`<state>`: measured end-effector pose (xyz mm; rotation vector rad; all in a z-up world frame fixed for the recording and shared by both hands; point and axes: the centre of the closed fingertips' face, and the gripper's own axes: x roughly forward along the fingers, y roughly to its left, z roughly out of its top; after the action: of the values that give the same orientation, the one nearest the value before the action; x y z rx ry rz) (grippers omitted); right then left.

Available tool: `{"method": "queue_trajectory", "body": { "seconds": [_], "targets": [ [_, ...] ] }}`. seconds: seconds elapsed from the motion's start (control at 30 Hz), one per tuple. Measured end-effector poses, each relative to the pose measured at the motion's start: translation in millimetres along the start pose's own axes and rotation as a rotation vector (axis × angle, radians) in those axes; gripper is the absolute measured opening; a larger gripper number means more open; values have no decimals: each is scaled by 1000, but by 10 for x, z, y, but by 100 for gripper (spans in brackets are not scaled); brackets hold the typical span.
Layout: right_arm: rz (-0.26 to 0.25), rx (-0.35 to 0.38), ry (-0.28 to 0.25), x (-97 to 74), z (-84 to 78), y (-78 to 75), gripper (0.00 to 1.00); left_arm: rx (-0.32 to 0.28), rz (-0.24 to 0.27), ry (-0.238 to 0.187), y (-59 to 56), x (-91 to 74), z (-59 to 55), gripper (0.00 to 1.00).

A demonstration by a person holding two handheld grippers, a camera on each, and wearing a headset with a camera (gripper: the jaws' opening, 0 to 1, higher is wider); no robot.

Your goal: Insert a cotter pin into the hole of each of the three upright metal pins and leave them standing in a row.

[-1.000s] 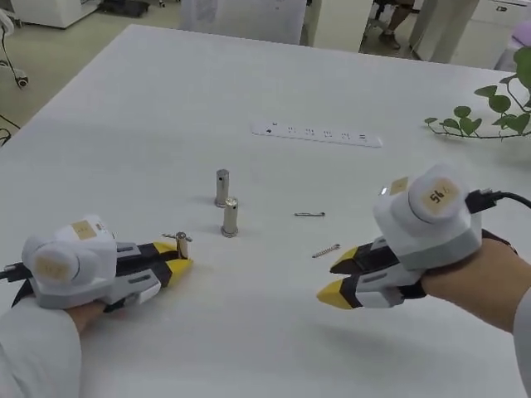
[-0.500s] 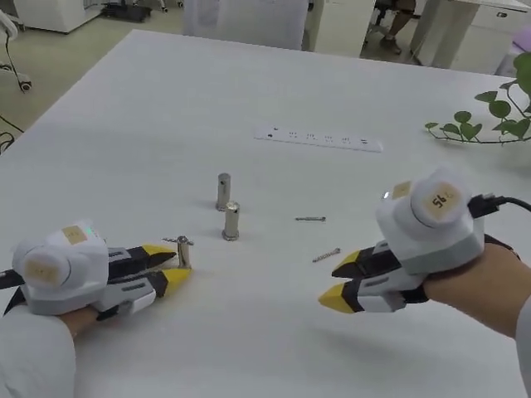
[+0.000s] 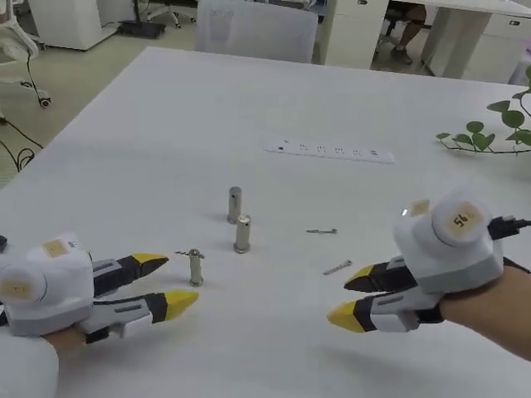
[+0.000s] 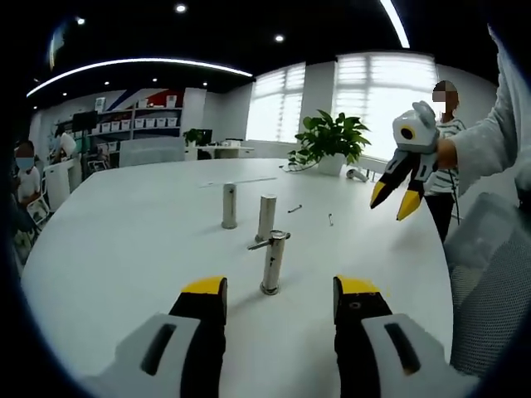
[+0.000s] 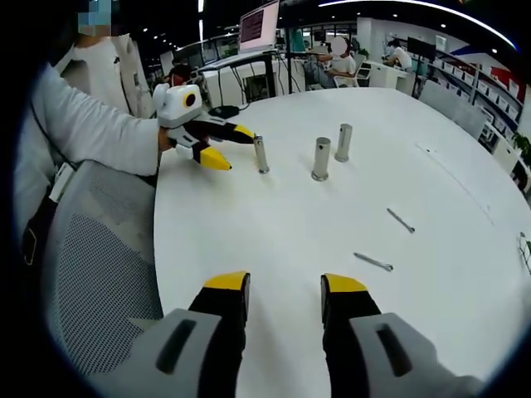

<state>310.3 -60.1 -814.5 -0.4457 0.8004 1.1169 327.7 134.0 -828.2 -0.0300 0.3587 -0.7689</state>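
The left gripper (image 3: 176, 280) hovered low at the person's left side, its jaws spread wide, tips pointing rightward. The right gripper (image 3: 343, 298) was held opposite, tips pointing leftward, jaws likewise parted.

**One number on the right tongs**

In the head view, a round yellow sticker (image 3: 462, 220) is sitting on the white housing of the right tongs (image 3: 342, 298). It is showing two dark, tilted digits that are reading as "54". Two tan labels (image 3: 56, 247) on the left tongs (image 3: 177, 280) are coming out too blurred to read.
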Motion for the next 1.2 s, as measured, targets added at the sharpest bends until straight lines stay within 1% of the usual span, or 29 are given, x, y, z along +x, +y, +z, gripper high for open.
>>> {"method": "queue_trajectory", "body": {
  "seconds": [0.03,0.1,0.17,0.23,0.33,0.37,0.4,0.47,0.57,0.7,0.73,0.9,1.07,1.2],
  "targets": [
    [1,0,-2,0,0,4,38,5,-1,2,-7,-16,2,54],
    [6,-2,-11,-2,9,19,40,28,-19,6,-66,-58,8,59],
    [10,-4,-19,-4,17,32,41,34,-40,21,-127,-95,0,64],
    [11,-5,-27,-5,23,38,42,47,-59,32,-183,-134,12,67],
    [16,-2,-40,-1,24,49,44,28,-80,30,-250,-180,57,72],
    [17,-2,-41,-1,17,52,45,21,-82,33,-259,-190,64,75],
    [20,-6,-45,0,13,59,46,14,-86,37,-275,-203,70,76],
    [22,-5,-54,4,4,73,51,4,-107,45,-336,-240,77,76],
    [27,-14,-61,4,-10,92,54,-5,-125,52,-407,-291,84,82],
    [39,-17,-83,3,-21,109,60,-8,-133,40,-445,-351,107,86],
    [45,-18,-91,3,-18,116,60,-2,-134,43,-457,-363,103,88],
    [45,-22,-86,23,-25,85,60,3,-154,63,-524,-404,55,92],
    [41,-30,-98,79,72,7,60,13,-165,71,-578,-424,34,96],
    [38,-45,-101,156,186,-62,60,10,-170,65,-596,-433,46,98]
  ]
}}
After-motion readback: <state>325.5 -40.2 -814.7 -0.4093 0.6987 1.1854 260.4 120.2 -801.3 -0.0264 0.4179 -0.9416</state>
